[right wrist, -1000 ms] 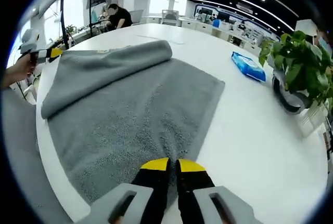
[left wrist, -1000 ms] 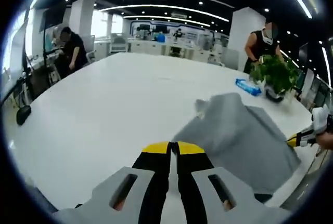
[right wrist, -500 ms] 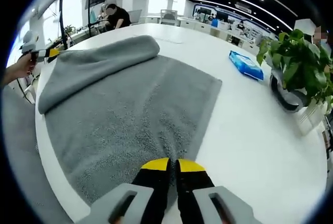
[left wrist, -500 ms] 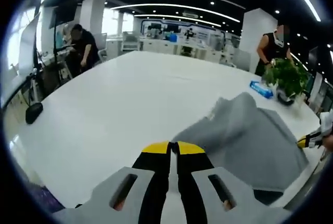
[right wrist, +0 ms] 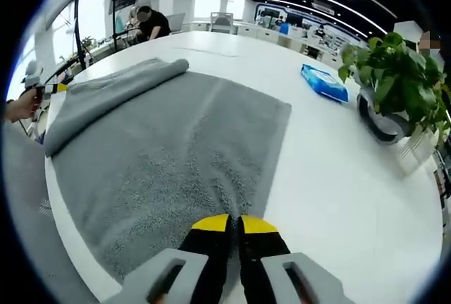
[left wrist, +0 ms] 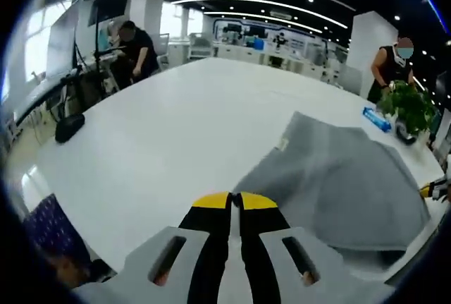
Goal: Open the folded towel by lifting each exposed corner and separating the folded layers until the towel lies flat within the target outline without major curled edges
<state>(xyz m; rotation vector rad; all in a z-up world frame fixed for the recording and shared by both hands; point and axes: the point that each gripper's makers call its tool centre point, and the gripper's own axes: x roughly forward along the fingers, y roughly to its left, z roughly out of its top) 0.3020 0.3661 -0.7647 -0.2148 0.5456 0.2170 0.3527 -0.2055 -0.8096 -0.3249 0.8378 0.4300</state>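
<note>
**A:** Grey terry towel (right wrist: pixel 169 149), mostly spread out on the white counter (right wrist: pixel 338 177). In the right gripper view its long axis runs away from the camera, from the near counter edge toward the far middle. The left side is not flat yet: a strip is rolled over on itself, and that roll (right wrist: pixel 106 92) runs along the same long direction.

**B:** How does it look from the other side?

**A:** In the left gripper view the towel (left wrist: pixel 338 177) sits to the right of the jaws, with a lifted layer and a small tag at one corner. The surface looks nubby, with no pattern, just plain grey.

**B:** And the grippers?

**A:** The right hand-held gripper (right wrist: pixel 234 223) has its 2 yellow-tipped jaws pinched together on the near towel edge, and the fabric puckers right at the tips. The left hand-held gripper (left wrist: pixel 234 199) has its jaws closed narrow too, right at the towel's near corner, but I can't tell if cloth is actually caught between them.

**B:** Anything else around?

**A:** A potted plant (right wrist: pixel 394 85) and a blue packet (right wrist: pixel 324 82) sit well apart from the towel on the right.
</note>
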